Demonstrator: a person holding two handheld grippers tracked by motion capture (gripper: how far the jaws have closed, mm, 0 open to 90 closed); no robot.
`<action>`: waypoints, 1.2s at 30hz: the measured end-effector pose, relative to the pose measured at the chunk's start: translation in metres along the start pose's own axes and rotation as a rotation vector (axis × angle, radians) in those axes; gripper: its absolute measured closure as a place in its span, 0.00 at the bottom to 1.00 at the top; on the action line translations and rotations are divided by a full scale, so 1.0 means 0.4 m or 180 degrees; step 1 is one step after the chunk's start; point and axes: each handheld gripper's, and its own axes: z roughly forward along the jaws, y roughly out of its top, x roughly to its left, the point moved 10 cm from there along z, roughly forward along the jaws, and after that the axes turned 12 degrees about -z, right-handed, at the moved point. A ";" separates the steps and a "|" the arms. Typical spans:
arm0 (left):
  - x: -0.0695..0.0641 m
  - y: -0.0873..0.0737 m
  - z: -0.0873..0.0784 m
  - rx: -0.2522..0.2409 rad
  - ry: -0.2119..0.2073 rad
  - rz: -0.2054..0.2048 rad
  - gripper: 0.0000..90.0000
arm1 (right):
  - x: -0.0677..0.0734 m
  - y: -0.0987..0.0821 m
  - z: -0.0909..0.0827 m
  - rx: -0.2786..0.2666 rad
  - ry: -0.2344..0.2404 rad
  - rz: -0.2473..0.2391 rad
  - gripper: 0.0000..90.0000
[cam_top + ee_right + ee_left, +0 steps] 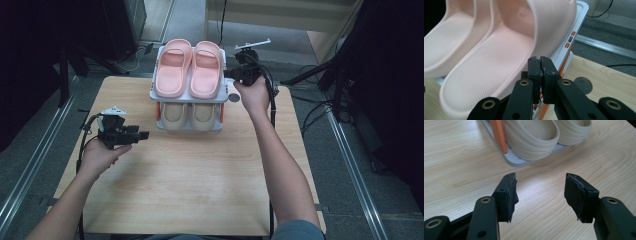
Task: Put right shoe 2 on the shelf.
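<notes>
Pink slippers (189, 67), a pair, sit side by side on the top shelf of a small white rack (158, 94) at the far middle of the wooden table (190, 185). Beige slippers (189, 116), another pair, fill the lower shelf, toes toward me. Orange posts (498, 135) hold the shelves apart.

My right gripper (231, 74) is up at the right edge of the top shelf, just beside the right-hand pink slipper. In the right gripper view its jaws are pressed together with nothing between them; the tips (540, 62) sit right at the outer wall of that slipper (506, 57). Can't tell if they actually touch it. The rack's white edge with small orange tabs (570, 38) runs just behind. A round grey hole (582, 85) in the tabletop is near the rack's right corner.

My left gripper (142, 135) hangs low over the table's left side, well apart from the rack, pointing right toward the lower shelf. Jaws stand wide apart, empty, bare wood between them in the left gripper view (540, 195). Ahead of them is the near corner of the bottom tray (519, 161) and the two beige slippers (536, 137).

My left hand (100, 157) grips the tool body, my right hand (255, 95) does the same by the rack. Cables trail from both. Grey floor and metal rails (350, 165) surround the table.
</notes>
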 end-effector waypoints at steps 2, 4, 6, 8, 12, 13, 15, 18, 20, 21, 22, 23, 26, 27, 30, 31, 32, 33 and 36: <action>0.001 0.000 0.001 0.0004 0.0006 0.0004 0.48 | 0.005 -0.007 -0.016 -0.0007 0.0017 -0.0025 0.97; 0.001 0.000 0.002 0.0012 0.0001 0.0005 0.48 | 0.009 -0.016 -0.031 -0.0018 0.0036 -0.0055 0.96; -0.001 0.000 0.003 0.0008 -0.0001 -0.0001 0.48 | 0.015 -0.026 -0.045 -0.0041 0.0061 -0.0058 0.96; -0.002 0.000 0.004 0.0009 -0.0006 -0.0004 0.48 | 0.021 -0.037 -0.055 -0.0055 0.0082 -0.0076 0.96; -0.004 0.002 0.009 0.0024 -0.0003 0.0001 0.48 | 0.034 -0.044 -0.052 -0.0049 0.0108 -0.0119 0.96; -0.005 0.003 0.010 0.0021 -0.0007 0.0000 0.48 | 0.038 -0.043 -0.045 -0.0052 0.0105 -0.0131 0.96; -0.006 0.004 0.012 0.0019 -0.0010 0.0013 0.48 | 0.046 -0.044 -0.028 -0.0029 0.0123 -0.0128 0.96; -0.004 0.004 0.015 0.0035 -0.0012 0.0017 0.48 | 0.063 -0.045 -0.004 -0.0012 0.0163 -0.0119 0.96; -0.004 0.005 0.015 0.0028 -0.0018 -0.0002 0.48 | 0.077 -0.044 0.008 -0.0001 0.0170 -0.0141 0.96; -0.004 0.005 0.015 0.0030 -0.0021 0.0002 0.48 | 0.082 -0.041 0.010 -0.0026 0.0171 -0.0151 0.96; -0.004 0.005 0.015 0.0031 -0.0021 0.0005 0.48 | 0.086 -0.040 0.011 -0.0021 0.0174 -0.0137 0.96; -0.005 0.005 0.015 0.0032 -0.0027 0.0007 0.48 | 0.089 -0.039 0.013 -0.0024 0.0184 -0.0133 0.96; -0.007 0.006 0.014 0.0036 -0.0036 0.0013 0.48 | 0.094 -0.038 0.014 -0.0031 0.0195 -0.0125 0.96; -0.008 0.006 0.015 0.0032 -0.0029 0.0014 0.48 | 0.095 -0.038 0.014 -0.0034 0.0207 -0.0116 0.96; -0.011 0.006 0.018 0.0040 -0.0034 0.0036 0.48 | 0.098 -0.038 0.014 -0.0040 0.0225 -0.0100 0.96; -0.011 0.006 0.019 0.0044 -0.0029 0.0042 0.48 | 0.098 -0.038 0.014 -0.0044 0.0230 -0.0097 0.96; -0.012 0.007 0.020 0.0038 -0.0032 0.0038 0.48 | 0.099 -0.039 0.012 -0.0041 0.0228 -0.0085 0.96; -0.012 0.006 0.020 0.0058 -0.0040 0.0043 0.48 | 0.099 -0.038 0.009 -0.0059 0.0233 -0.0090 0.96; -0.012 0.006 0.020 0.0055 -0.0034 0.0039 0.48 | 0.098 -0.044 -0.006 -0.0095 0.0228 -0.0096 0.96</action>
